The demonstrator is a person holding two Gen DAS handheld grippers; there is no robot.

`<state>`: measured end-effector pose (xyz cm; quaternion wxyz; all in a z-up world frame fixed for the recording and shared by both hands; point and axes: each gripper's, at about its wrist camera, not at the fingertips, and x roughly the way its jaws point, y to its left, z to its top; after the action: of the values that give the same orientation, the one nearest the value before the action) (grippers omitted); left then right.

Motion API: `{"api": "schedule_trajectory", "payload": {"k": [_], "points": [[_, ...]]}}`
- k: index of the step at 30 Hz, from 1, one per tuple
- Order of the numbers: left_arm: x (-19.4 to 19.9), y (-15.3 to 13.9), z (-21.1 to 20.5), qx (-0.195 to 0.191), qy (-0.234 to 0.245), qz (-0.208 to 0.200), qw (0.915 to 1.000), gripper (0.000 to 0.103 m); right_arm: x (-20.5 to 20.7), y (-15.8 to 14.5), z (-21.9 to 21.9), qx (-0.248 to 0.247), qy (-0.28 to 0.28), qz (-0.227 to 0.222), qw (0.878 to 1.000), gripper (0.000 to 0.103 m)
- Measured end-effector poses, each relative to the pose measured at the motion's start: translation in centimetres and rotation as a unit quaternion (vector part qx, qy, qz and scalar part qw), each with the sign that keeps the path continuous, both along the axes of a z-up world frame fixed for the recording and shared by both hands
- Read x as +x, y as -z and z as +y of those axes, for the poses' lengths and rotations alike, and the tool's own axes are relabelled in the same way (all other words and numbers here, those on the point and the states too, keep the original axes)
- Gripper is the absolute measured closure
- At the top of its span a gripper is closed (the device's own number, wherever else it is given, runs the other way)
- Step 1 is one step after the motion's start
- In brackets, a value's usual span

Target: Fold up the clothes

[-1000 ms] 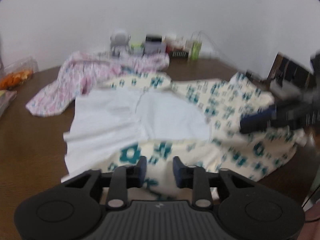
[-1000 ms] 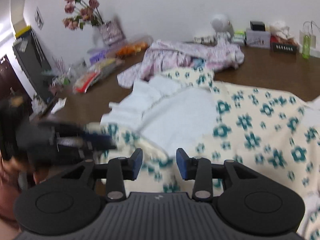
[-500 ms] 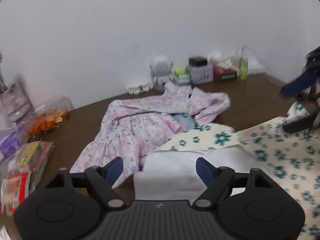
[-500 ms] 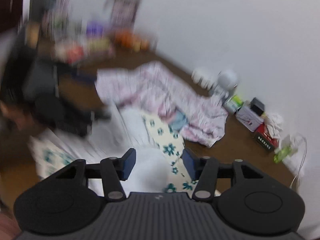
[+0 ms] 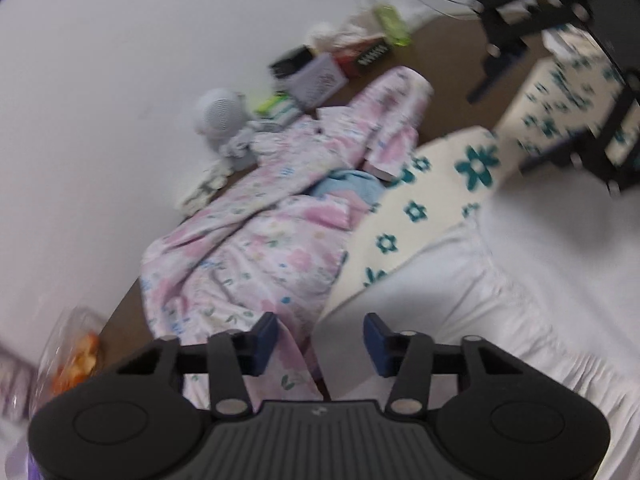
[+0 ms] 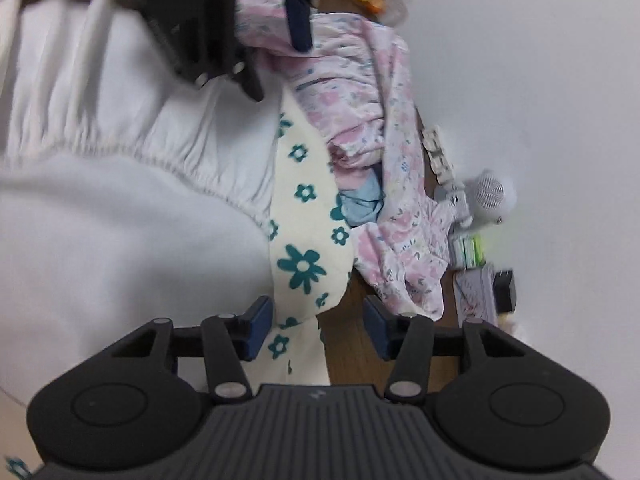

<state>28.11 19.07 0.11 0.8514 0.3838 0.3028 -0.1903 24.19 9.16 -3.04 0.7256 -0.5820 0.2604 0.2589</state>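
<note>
No legible text anywhere.

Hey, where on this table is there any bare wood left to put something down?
Little: a brown strip between the cream flowered garment and the pink floral garment, and a patch beyond the pink garment's far end. The wall edge is crowded with a round white speaker and boxes.

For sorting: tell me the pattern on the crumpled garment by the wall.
Pink floral print on white, clearest in the left wrist view.
</note>
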Motion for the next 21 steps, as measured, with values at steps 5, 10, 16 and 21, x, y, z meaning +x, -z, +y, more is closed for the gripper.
{"api": "schedule_trajectory", "payload": {"k": [5,10,16,21], "points": [[0.9,0.5,-0.7,0.01,0.024,-0.014,0.9996,0.083,0.4,1.0,0.1,-0.007,-0.017,-0.011,1.0,0.068],[0.2,0.1,-1.0,-0.012,0.057,-0.015,0.9982,0.103,0.3,0.3,-0.1,0.027,-0.021,-0.016,0.999,0.091],[-3.6,-1.4,-0.4,-0.024,0.074,-0.067,0.9947,0.103,-0.8,-2.3,-1.7,0.098,-0.016,0.018,0.995,0.094],[-7.9,-2.2,0.0,-0.015,0.076,-0.098,0.9922,0.103,-2.4,-2.7,-2.6,0.112,-0.03,0.039,0.993,0.093]]}}
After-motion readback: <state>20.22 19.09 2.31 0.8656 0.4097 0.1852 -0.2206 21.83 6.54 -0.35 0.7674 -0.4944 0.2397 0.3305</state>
